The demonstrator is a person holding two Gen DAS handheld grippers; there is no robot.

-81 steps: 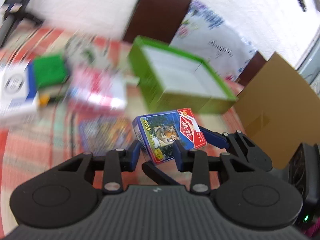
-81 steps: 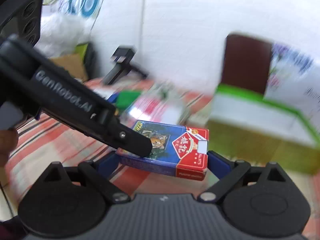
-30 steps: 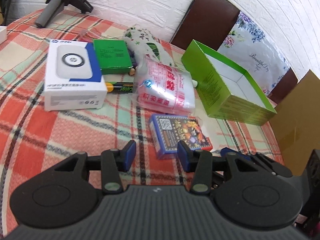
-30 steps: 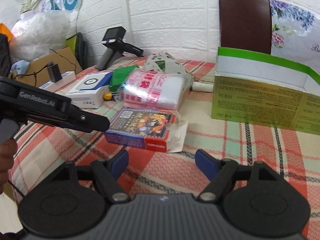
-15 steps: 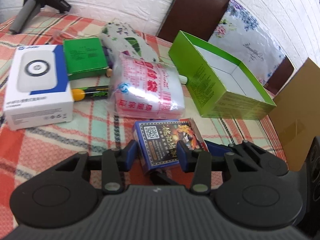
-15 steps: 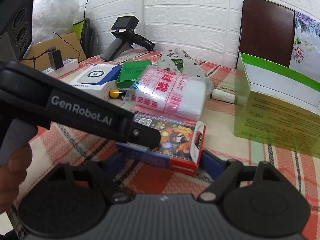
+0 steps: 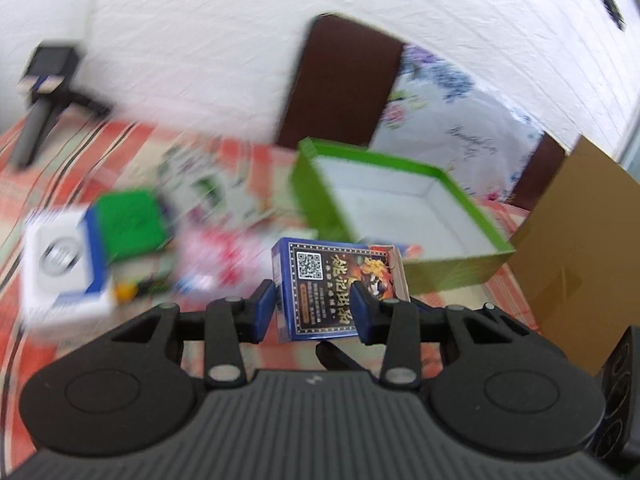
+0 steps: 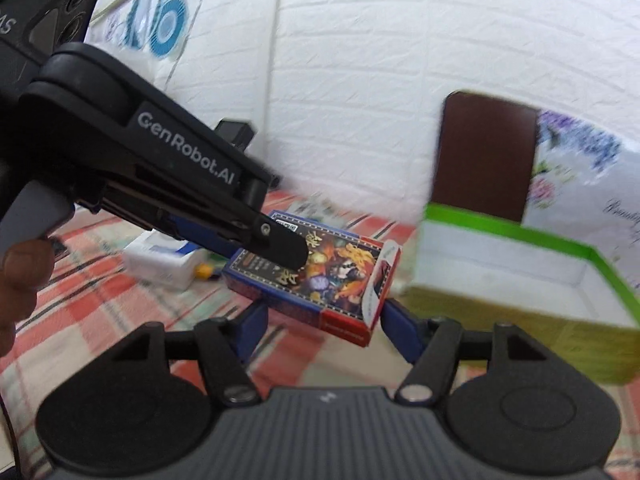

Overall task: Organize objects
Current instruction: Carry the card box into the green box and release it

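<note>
A blue playing-card box (image 7: 332,280) with a red end hangs above the checked tablecloth. My left gripper (image 7: 314,300) is shut on its two long sides. In the right wrist view the same card box (image 8: 336,268) lies across my right gripper (image 8: 324,320), whose jaws are closing, and the blue pads meet its two ends. The left gripper's black fingertip (image 8: 280,248) rests on the box's top face. An open green box (image 7: 452,276) with a white inside stands just beyond, also seen as the green box (image 8: 500,316) at the right.
A white and blue carton (image 7: 60,264), a flat green packet (image 7: 132,220) and blurred bags lie to the left. A brown chair back (image 7: 340,84) and a cardboard sheet (image 7: 580,232) stand behind and to the right. A person's hand (image 8: 20,276) holds the left gripper.
The card box has left the table and risen in my left gripper. The right gripper's jaws have narrowed onto its ends. Both views have tilted up towards the wall.
</note>
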